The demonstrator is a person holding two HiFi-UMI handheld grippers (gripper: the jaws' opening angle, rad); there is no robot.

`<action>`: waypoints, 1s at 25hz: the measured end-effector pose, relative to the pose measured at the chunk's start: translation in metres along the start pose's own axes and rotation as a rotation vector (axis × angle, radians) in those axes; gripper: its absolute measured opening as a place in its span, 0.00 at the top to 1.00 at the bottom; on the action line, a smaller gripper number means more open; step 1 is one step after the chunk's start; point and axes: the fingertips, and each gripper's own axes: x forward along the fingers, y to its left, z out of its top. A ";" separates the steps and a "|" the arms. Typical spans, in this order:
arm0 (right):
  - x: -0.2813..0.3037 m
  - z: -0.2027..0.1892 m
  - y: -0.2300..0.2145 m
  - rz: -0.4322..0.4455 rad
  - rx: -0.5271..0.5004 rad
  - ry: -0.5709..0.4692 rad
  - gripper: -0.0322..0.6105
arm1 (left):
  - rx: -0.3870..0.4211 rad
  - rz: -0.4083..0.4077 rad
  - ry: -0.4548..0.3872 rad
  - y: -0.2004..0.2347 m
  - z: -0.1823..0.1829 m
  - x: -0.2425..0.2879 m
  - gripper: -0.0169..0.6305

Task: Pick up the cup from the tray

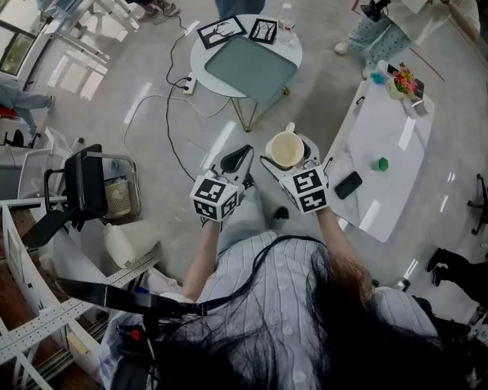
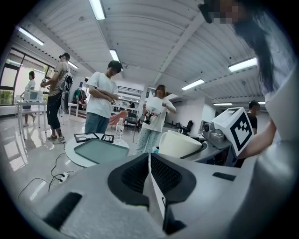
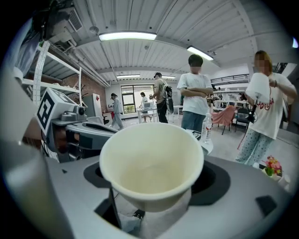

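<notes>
A cream cup (image 1: 284, 149) is held in the air in front of the person, with my right gripper (image 1: 293, 161) shut on it. The right gripper view looks straight into the cup (image 3: 152, 161), which is empty and sits between the jaws. My left gripper (image 1: 237, 158) hovers just to the left of the cup, shut, with nothing between its black pads (image 2: 133, 173). In the left gripper view the cup (image 2: 180, 144) shows to the right. The grey-green tray (image 1: 250, 67) lies empty on the round white table (image 1: 293, 47) farther ahead.
Two framed pictures (image 1: 221, 31) and a water bottle (image 1: 286, 18) stand at the round table's far side. A long white table (image 1: 393, 129) at the right carries a phone (image 1: 348, 184) and a green cube (image 1: 383, 164). A black chair (image 1: 82, 187) stands left; people stand beyond.
</notes>
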 end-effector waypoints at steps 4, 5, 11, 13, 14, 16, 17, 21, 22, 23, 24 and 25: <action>-0.026 -0.016 0.011 0.014 0.003 0.002 0.28 | -0.005 0.009 0.001 -0.027 -0.012 -0.010 0.95; -0.032 -0.019 0.014 0.017 0.006 -0.002 0.28 | -0.002 0.009 0.003 -0.034 -0.015 -0.013 0.95; -0.059 -0.039 0.030 0.027 0.026 -0.002 0.28 | 0.010 0.002 0.020 -0.063 -0.031 -0.029 0.95; -0.066 -0.044 0.034 0.026 0.035 -0.001 0.28 | 0.011 0.002 0.023 -0.068 -0.033 -0.033 0.95; -0.070 -0.046 0.036 0.026 0.039 -0.001 0.28 | 0.012 0.002 0.024 -0.071 -0.035 -0.035 0.95; -0.077 -0.050 0.040 0.025 0.045 -0.001 0.28 | 0.012 -0.002 0.028 -0.076 -0.038 -0.038 0.95; -0.080 -0.052 0.041 0.026 0.046 -0.001 0.28 | 0.011 -0.004 0.030 -0.080 -0.041 -0.039 0.95; -0.089 -0.063 0.045 0.031 0.058 0.004 0.28 | 0.006 -0.008 0.034 -0.090 -0.051 -0.040 0.95; -0.090 -0.064 0.045 0.030 0.061 0.002 0.28 | 0.006 -0.008 0.033 -0.091 -0.052 -0.040 0.95; -0.092 -0.064 0.045 0.026 0.063 0.000 0.28 | 0.008 -0.008 0.030 -0.092 -0.051 -0.040 0.95; -0.094 -0.064 0.045 0.020 0.066 -0.003 0.28 | 0.009 -0.008 0.026 -0.093 -0.050 -0.040 0.95; -0.095 -0.063 0.044 0.014 0.070 -0.004 0.28 | 0.011 -0.008 0.022 -0.094 -0.048 -0.041 0.95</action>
